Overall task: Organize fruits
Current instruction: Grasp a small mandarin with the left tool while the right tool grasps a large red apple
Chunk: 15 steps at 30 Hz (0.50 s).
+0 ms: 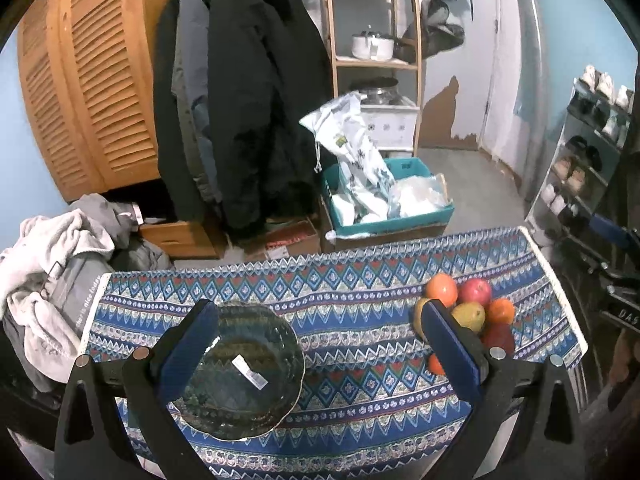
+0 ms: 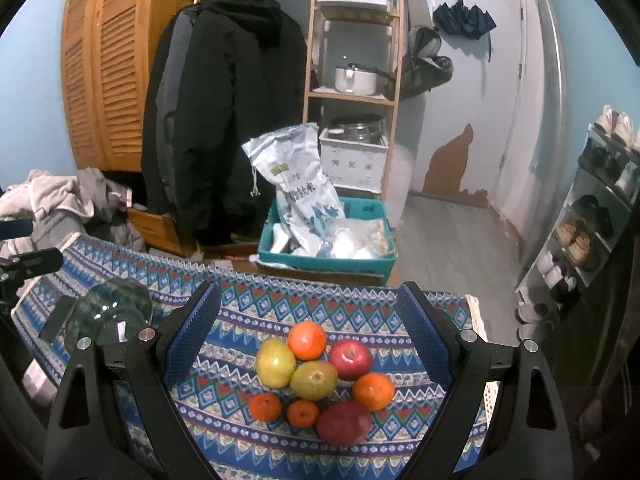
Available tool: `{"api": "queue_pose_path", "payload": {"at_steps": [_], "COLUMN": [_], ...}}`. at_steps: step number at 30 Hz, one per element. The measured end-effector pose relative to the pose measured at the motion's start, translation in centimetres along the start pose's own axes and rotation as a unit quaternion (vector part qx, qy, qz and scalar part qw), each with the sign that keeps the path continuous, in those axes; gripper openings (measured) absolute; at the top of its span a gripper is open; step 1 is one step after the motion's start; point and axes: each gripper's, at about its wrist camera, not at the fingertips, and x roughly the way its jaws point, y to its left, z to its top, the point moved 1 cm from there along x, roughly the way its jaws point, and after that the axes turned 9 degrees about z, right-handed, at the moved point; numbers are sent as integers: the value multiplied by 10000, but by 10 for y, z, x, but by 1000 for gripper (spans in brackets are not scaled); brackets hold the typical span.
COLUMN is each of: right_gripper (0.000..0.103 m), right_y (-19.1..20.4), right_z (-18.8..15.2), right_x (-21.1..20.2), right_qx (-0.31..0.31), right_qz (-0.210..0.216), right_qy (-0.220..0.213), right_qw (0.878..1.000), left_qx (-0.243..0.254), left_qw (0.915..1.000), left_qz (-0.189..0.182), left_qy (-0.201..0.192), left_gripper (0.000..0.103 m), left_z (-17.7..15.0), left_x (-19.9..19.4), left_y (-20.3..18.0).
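Note:
A pile of fruit lies on the patterned tablecloth (image 2: 248, 452): two yellow-green pears (image 2: 314, 380), two red apples (image 2: 350, 359), and several oranges (image 2: 307, 340). My right gripper (image 2: 310, 320) is open and empty, hovering above the pile, its fingers on either side of it. A clear glass bowl (image 1: 244, 372) with a white sticker sits on the cloth at the left. My left gripper (image 1: 320, 328) is open and empty above the cloth, its left finger over the bowl. The fruit pile (image 1: 472, 312) shows at right in the left wrist view. The bowl (image 2: 112, 312) shows at left in the right wrist view.
Beyond the table's far edge are a teal crate (image 2: 328, 256) with bags, hanging black coats (image 2: 224, 112), a wooden shelf (image 2: 352, 92) with pots, a heap of clothes (image 1: 52, 280) at the left, and a shoe rack (image 2: 592, 216) at the right.

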Motion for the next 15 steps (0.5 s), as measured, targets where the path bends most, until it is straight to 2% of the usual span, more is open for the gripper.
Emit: {"api": "queue_pose_path", "payload": {"at_steps": [8,10,15], "right_gripper": [88,88,88], "right_y": [-16,-21,-37], "right_z": [-15,-19,-36], "right_x": [14,19,37], "right_qx": [169,222,391], "right_qz": [-65,-83,-76], "right_qy": [387,491,884], "right_qw": [9991,9985,9953], "left_qx": [175,268,295], "left_qw": [9991,9982,9941], "left_qz": [-174,-157,-432], "left_qy": [353,509,953], "left_gripper": [102,102,102], "left_z": [-13,-18,-32], "left_x": [23,33,57], "left_y": [-17,-24,-39]}}
